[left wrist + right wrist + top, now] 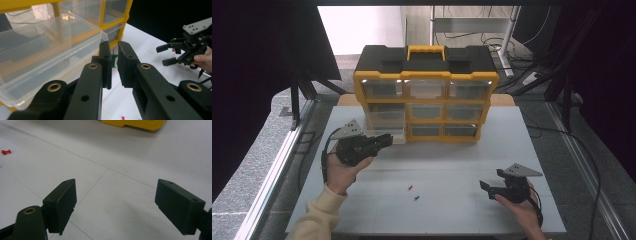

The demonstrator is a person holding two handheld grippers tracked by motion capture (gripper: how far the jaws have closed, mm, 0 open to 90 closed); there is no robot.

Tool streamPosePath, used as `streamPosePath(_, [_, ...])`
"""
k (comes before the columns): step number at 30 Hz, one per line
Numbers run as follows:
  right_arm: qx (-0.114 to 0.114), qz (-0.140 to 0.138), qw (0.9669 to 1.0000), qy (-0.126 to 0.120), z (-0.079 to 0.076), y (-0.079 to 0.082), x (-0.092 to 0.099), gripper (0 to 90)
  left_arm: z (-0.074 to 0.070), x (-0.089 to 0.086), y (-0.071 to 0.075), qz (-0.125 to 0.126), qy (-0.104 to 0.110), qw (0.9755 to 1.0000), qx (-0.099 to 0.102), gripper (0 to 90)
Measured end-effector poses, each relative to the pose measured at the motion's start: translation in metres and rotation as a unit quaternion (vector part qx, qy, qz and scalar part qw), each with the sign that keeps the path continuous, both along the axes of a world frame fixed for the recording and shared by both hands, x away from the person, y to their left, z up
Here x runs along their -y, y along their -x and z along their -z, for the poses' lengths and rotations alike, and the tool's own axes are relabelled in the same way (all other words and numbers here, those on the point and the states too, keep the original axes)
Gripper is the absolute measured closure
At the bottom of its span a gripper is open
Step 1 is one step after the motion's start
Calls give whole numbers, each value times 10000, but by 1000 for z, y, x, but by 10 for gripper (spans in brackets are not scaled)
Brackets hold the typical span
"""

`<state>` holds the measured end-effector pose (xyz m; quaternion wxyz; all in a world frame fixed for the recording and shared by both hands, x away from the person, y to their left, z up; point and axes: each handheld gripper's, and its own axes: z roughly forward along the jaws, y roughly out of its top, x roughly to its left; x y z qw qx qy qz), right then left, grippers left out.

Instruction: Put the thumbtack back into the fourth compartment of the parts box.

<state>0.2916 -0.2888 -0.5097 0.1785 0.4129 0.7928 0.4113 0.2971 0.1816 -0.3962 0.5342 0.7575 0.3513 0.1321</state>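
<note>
Left gripper (114,62) clamped on green pushpin (114,60), pin upright, just beside rim of pulled-out clear drawer (50,50) to its left; right gripper (115,207) apart, idle over table (120,150).

The organiser case (426,75) is seen as smooth yellow and black plastic. Its pulled-out drawer (47,50) looks like clear, glossy plastic. In front of the case, the table (452,165) appears white and matt. Matt black pads (61,205) and brass-coloured metal rivets (54,87) are shown.
</note>
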Motion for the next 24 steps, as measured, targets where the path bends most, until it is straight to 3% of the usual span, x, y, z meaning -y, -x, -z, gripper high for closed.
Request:
streamPosePath(15, [1, 45, 10000, -31, 0, 0, 0, 179, -18, -9, -14, -200, 33, 9997, 167, 812])
streamPosePath(24, [-10, 38, 10000, -11, 0, 0, 1, 179, -25, -10, -36, -419, -76, 9990, 150, 811])
